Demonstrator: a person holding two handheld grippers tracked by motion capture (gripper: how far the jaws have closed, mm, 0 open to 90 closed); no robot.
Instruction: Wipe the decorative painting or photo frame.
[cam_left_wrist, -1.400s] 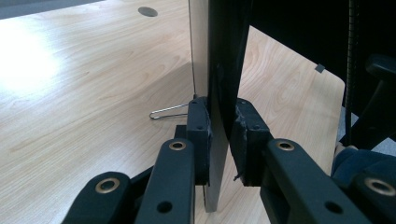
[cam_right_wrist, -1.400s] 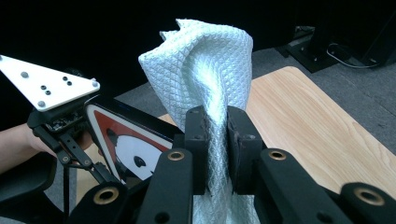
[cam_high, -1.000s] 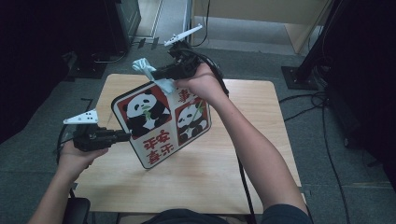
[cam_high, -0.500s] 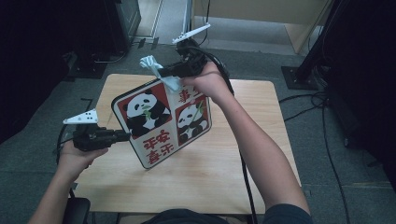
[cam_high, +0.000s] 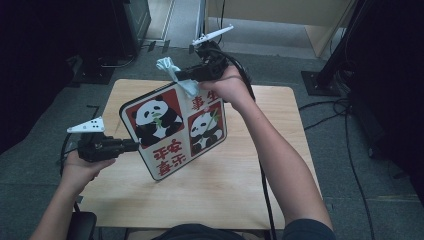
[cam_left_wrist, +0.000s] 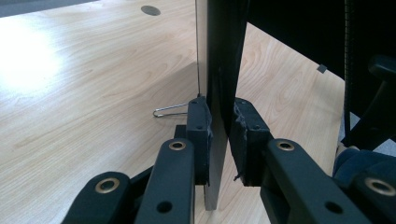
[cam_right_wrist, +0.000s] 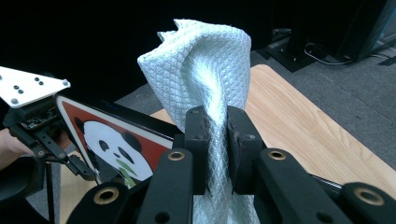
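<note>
A panda picture board (cam_high: 172, 127) with red panels and red characters is held tilted above the wooden table (cam_high: 240, 195). My left gripper (cam_high: 134, 145) is shut on the board's left edge; in the left gripper view its pads (cam_left_wrist: 200, 135) clamp the thin dark board (cam_left_wrist: 222, 60) edge-on. My right gripper (cam_high: 184, 76) is shut on a pale blue waffle cloth (cam_high: 175, 75), which lies against the board's top edge. In the right gripper view the cloth (cam_right_wrist: 205, 60) rises bunched between the jaws of that gripper (cam_right_wrist: 217, 149), with the board (cam_right_wrist: 116, 144) below it.
A bent wire clip (cam_left_wrist: 170, 110) lies on the table behind the board. Cables (cam_high: 345, 115) run over the grey floor to the right. Dark equipment stands (cam_high: 330, 75) are at the far right, and another dark unit (cam_high: 132, 25) stands beyond the far left corner.
The right hand with the cloth has shifted a little to the right along the board's top edge. The left hand and the board have stayed put.
</note>
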